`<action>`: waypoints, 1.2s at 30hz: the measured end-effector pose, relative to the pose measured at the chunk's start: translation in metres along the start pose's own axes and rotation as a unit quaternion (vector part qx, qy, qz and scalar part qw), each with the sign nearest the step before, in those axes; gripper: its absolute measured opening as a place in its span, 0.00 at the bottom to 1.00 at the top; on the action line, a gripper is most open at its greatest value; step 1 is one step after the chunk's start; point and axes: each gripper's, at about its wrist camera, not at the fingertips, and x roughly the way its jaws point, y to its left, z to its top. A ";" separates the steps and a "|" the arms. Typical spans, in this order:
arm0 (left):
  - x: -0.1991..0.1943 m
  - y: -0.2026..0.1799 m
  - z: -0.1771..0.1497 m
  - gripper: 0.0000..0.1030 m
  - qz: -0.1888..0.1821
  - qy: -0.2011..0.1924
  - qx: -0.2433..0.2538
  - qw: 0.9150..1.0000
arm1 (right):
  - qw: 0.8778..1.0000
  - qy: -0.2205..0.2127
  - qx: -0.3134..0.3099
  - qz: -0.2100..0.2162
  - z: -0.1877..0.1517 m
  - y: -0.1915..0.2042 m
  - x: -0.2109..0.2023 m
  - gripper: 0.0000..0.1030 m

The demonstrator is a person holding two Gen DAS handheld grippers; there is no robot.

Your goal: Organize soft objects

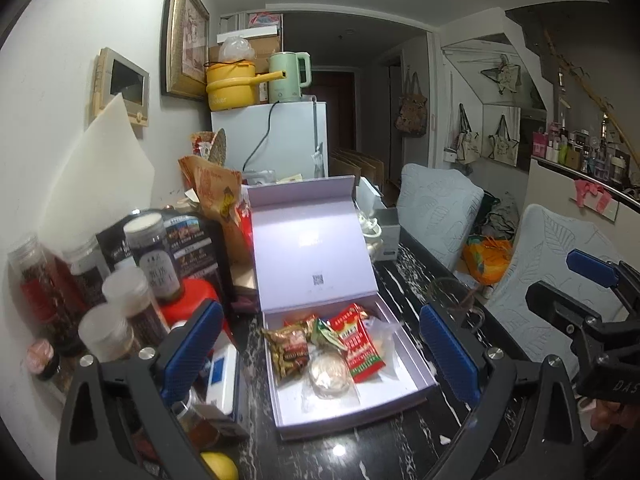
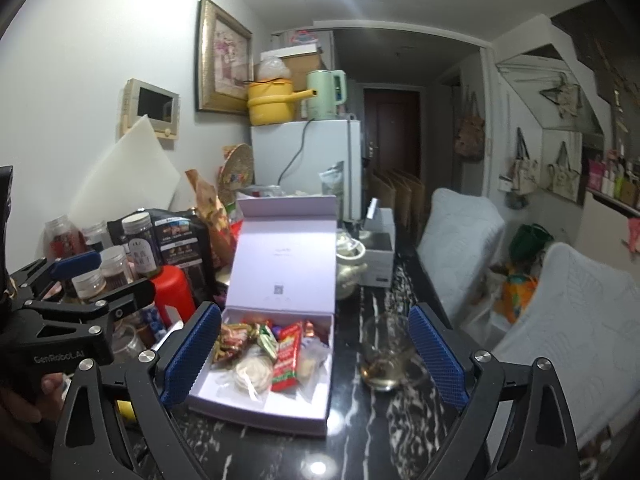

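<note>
Both tools — left, right — gape empty before the box. Snacks fill it; a glass stands right of it on the counter.

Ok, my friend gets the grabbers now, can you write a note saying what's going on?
Left gripper: open, holding nothing.
Right gripper: open, holding nothing.
Both hang above the white box on the dark marble table; its lid stands open.
Snack packets already lie inside the box, with a round wrapped cake.
A glass cup stands to the right of the box.
Done: snacks look packed. I see no loose packets on the table.
Left: probably close the lid.
</note>
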 end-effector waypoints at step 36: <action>0.002 -0.012 -0.074 0.98 -0.035 0.067 -0.019 0.997 | 0.997 0.069 0.028 -0.020 -0.076 0.001 -0.013 0.93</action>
